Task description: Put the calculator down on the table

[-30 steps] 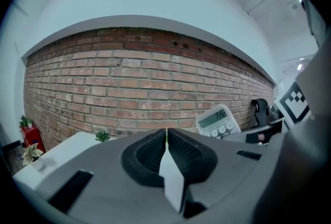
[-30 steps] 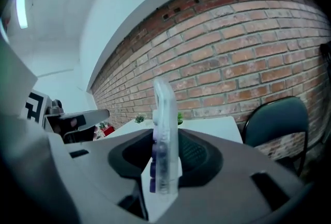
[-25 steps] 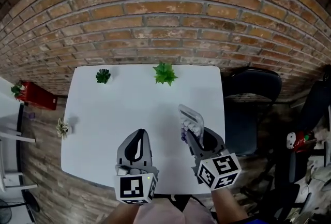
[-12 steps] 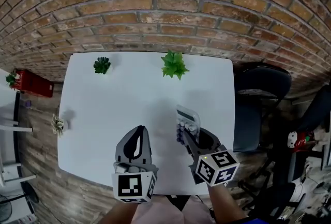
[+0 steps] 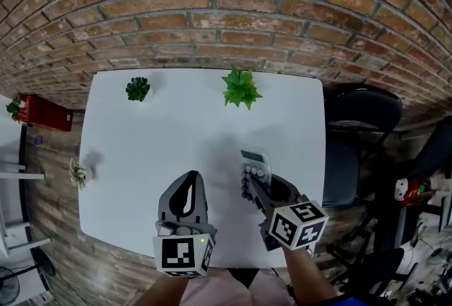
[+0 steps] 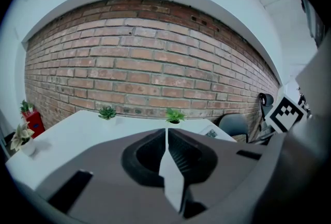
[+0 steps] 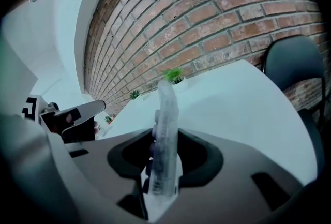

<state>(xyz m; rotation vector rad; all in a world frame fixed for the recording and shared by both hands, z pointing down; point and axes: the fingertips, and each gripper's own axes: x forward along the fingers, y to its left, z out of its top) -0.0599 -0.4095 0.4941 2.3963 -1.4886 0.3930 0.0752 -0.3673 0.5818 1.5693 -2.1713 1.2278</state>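
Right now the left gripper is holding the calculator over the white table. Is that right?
Not quite. It is the right gripper that holds the calculator, not the left one. The right gripper view shows it clamped between the jaws. The left gripper is shut with nothing in it. The calculator is over the white table, as you said.

We could read no writing anywhere. The keys of the calculator (image 5: 254, 165) were too small to make out, and the cube (image 5: 183, 255) on the left tongs (image 5: 189, 181), like the one on the right tongs (image 5: 252, 188), bore only black-and-white square markers.
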